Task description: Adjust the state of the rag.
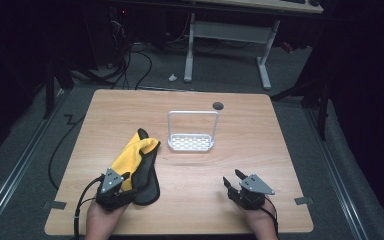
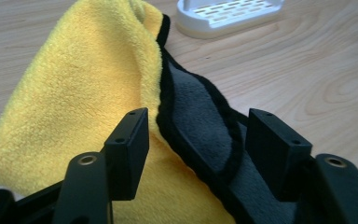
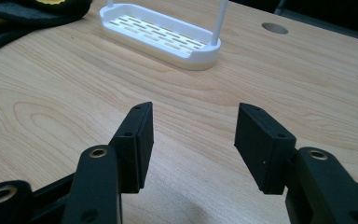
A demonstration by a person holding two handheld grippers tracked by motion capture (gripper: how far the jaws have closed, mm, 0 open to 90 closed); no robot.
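Your left tool (image 2: pixel 193 140) is spread wide, the cloth (image 2: pixel 98 93) lying between its jaws, pads not pressing on it. Your right tool (image 3: pixel 193 140) is also spread over bare desk (image 3: pixel 51 107), the rack (image 3: pixel 161 35) ahead of it.

High view overhead, facing forward-down; gripper views low, close; all share white rack (image 1: pixel 190 142).
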